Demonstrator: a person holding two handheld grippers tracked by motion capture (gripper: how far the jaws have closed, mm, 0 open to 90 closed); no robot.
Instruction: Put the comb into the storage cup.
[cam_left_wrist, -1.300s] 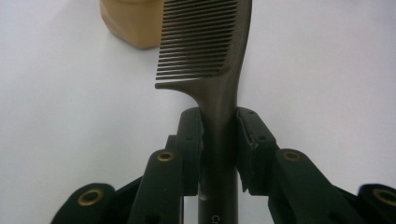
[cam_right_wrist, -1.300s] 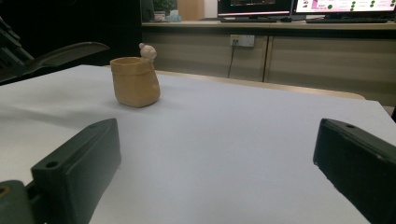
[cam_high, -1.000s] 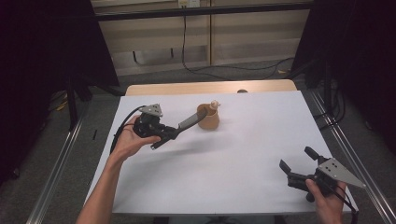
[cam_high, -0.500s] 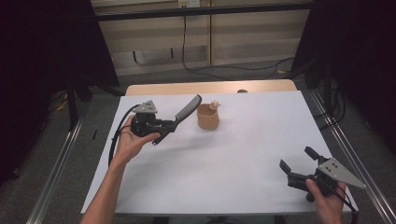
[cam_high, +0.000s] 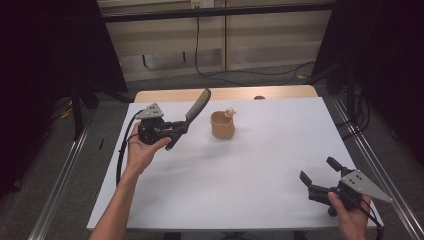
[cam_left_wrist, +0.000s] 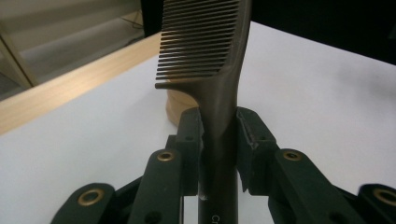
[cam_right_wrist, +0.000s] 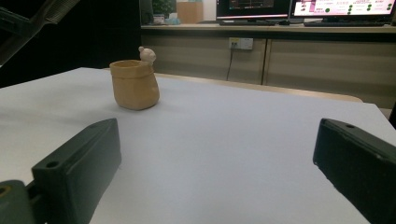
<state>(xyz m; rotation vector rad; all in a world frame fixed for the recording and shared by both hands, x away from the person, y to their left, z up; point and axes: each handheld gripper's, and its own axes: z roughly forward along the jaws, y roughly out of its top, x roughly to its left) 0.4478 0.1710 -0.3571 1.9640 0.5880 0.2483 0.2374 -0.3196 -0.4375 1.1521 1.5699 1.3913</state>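
L claw (cam_high: 176, 131) is pinching a dark comb (cam_high: 198, 106) by the handle, I see both pads pressed on it in the left gripper view. Comb (cam_left_wrist: 210, 56) is raised off the surface (cam_high: 240, 170), angled up and away from me, teeth end highest, tip near the far wood edge strip in the high view. It sits just left of the tan cup (cam_high: 222, 125), not touching.

Cup stands upright on the white surface, far-centre. Small pale bear-like figure (cam_high: 230, 112) sits on its far rim. From the right gripper view the cup (cam_right_wrist: 134, 85) looks like a soft sack shape w/ rolled lip; can't tell what's inside, interior not visible from any angle I've got. In the left gripper view the cup is mostly hidden behind the comb shaft.

R claw (cam_high: 316, 175) is spread wide, nothing between the jaws, low over the near-right corner of the surface, well apart from cup and comb, pointing toward the cup.
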